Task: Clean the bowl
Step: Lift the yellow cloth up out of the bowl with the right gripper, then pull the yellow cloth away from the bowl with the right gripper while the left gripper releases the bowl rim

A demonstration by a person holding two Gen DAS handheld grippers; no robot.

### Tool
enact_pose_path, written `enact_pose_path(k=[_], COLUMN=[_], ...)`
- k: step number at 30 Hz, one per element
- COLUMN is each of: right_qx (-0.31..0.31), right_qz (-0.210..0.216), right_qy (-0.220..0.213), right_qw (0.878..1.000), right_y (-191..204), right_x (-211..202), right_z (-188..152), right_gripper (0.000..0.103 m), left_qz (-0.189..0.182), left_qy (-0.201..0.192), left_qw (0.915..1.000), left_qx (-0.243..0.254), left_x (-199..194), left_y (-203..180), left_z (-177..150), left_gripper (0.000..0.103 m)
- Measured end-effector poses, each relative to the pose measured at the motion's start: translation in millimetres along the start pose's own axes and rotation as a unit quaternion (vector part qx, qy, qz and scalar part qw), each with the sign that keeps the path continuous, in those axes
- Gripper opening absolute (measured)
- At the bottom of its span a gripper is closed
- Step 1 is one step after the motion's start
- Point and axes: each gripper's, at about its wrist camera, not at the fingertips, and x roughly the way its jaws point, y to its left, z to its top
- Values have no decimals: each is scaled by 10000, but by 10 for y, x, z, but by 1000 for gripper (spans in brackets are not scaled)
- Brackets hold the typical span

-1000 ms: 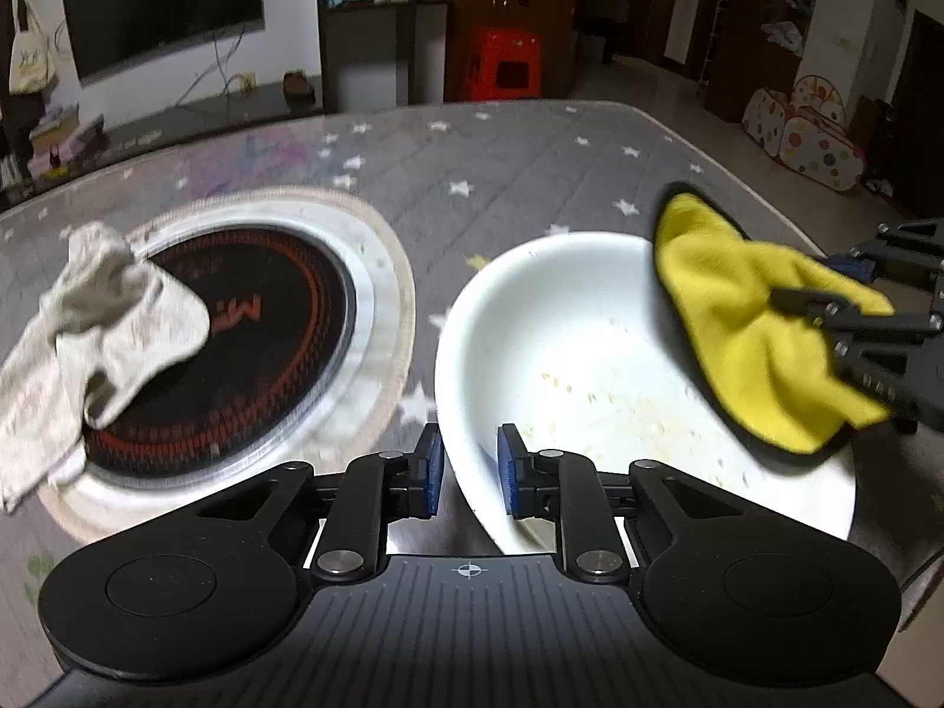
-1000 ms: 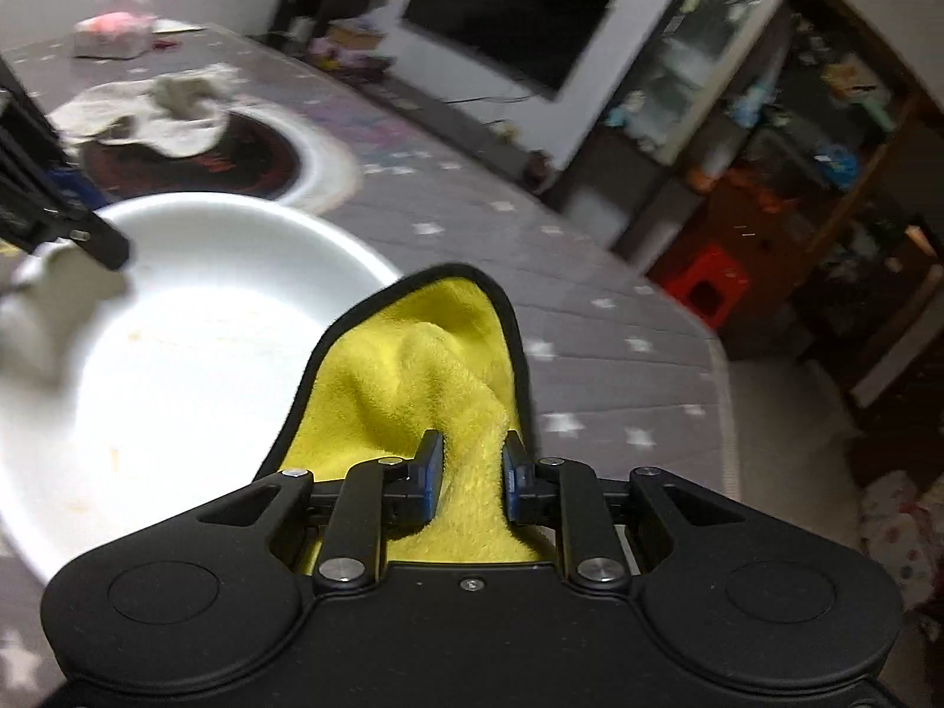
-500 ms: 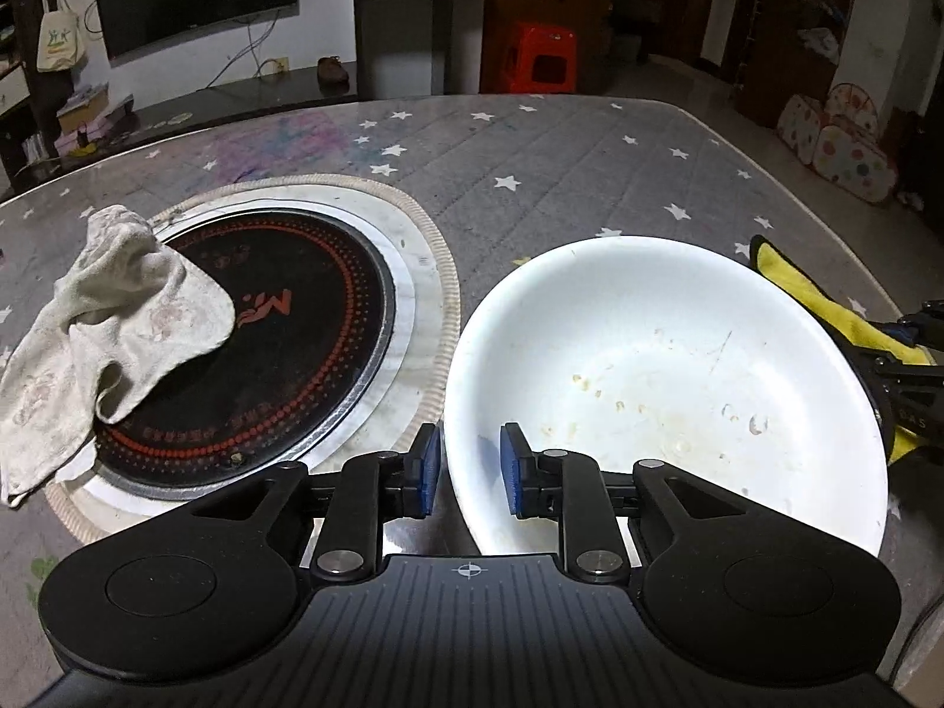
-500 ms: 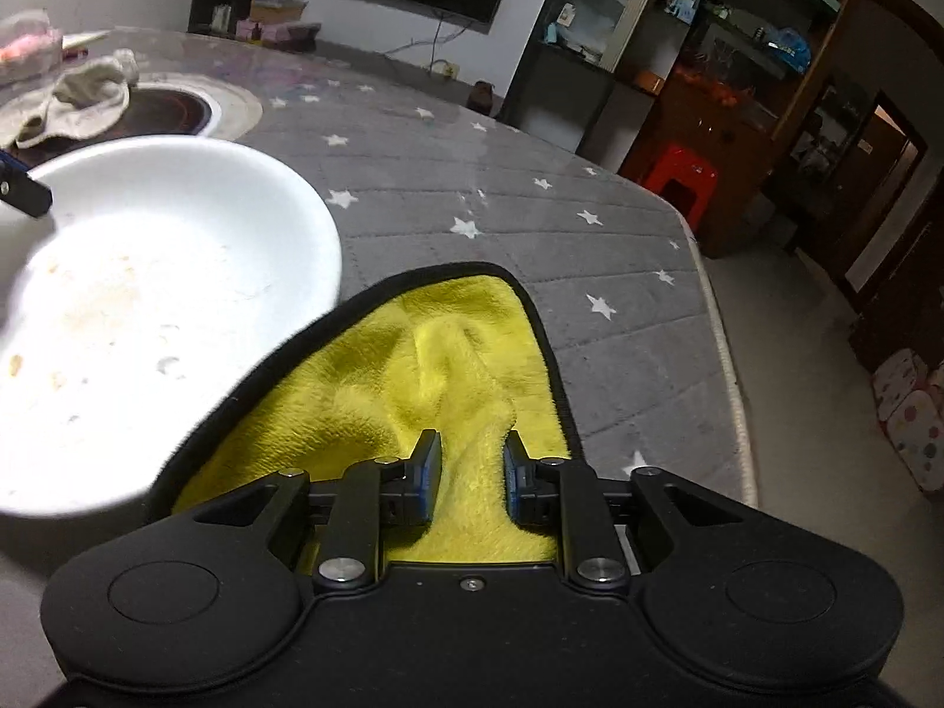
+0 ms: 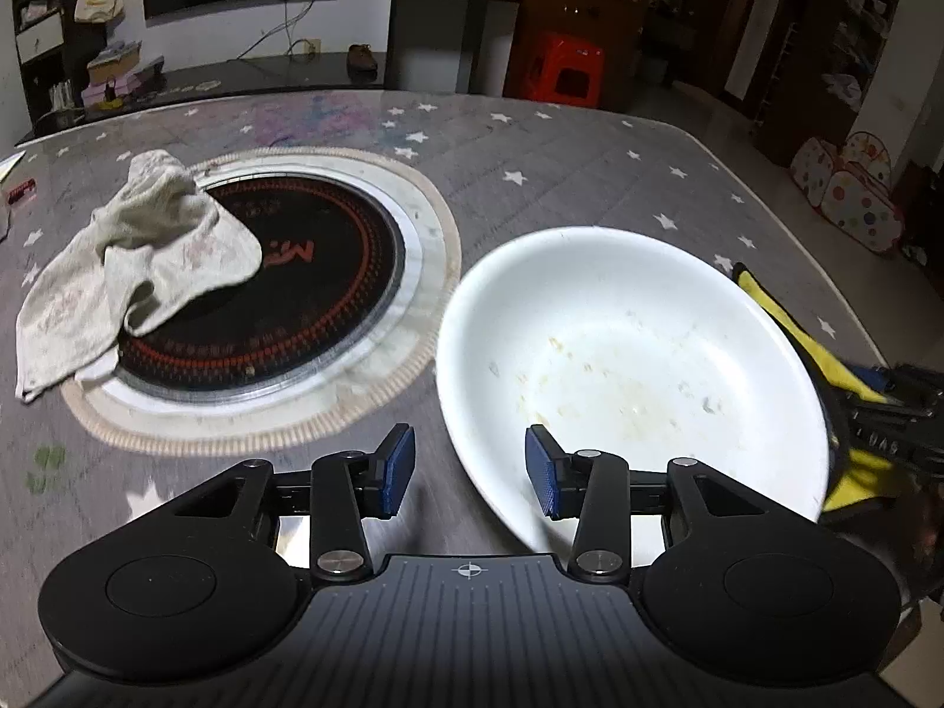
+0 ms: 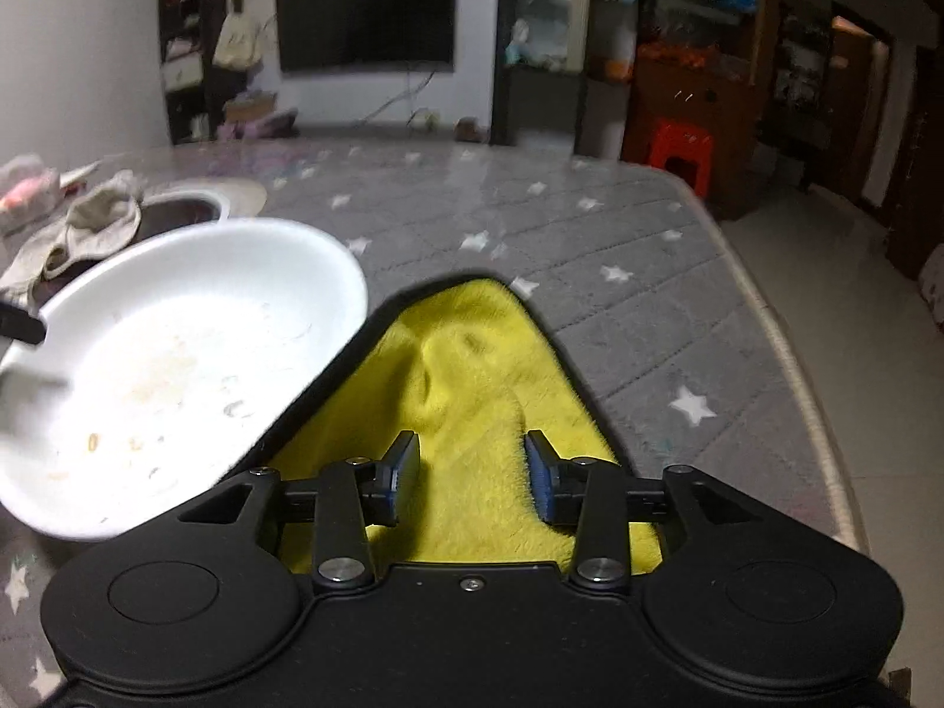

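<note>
The white bowl sits on the grey star-patterned table with dried food specks inside. The jaws of my left gripper are opening; the bowl's near left rim lies between the blue pads, which do not press on it. The black-edged yellow cloth lies on the table to the right of the bowl. My right gripper is over it with its jaws opening; the cloth sits loose between the pads. In the left wrist view the yellow cloth shows behind the bowl's right rim.
A round black induction hob in a pale ring lies left of the bowl, with a crumpled grey-white rag draped over its left side. The table's right edge runs close beside the yellow cloth. A red stool stands on the floor beyond.
The yellow cloth came out of the bowl and down onto the table to its right. Both grippers' jaws have parted: the left off the bowl's rim, the right off the cloth.
</note>
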Motion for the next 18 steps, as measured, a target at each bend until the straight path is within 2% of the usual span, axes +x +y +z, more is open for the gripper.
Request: enact_pose_path(k=[3,11,16,18], right_qx=[19,619,505,427], right_qz=[-37,347,548,665], right_qy=[-77,201,138,94], right_qw=[10000,9973,9971,9968], right_y=[-46,-213,-51,23], right_x=[-126,-137,-129,-122], right_z=[15,-152,-176,-189], right_gripper=[49,49,47,47], left_qz=[-80,43,239,278], left_qy=[53,179,278,321], left_qw=[10000,9998,9993,9991], left_qx=[-12,58,68,33], left_x=[-5,74,166,199], left_y=[-57,-170,-212,-214], left_z=[-28,-66,-93,-86], left_gripper=[45,45,32,30])
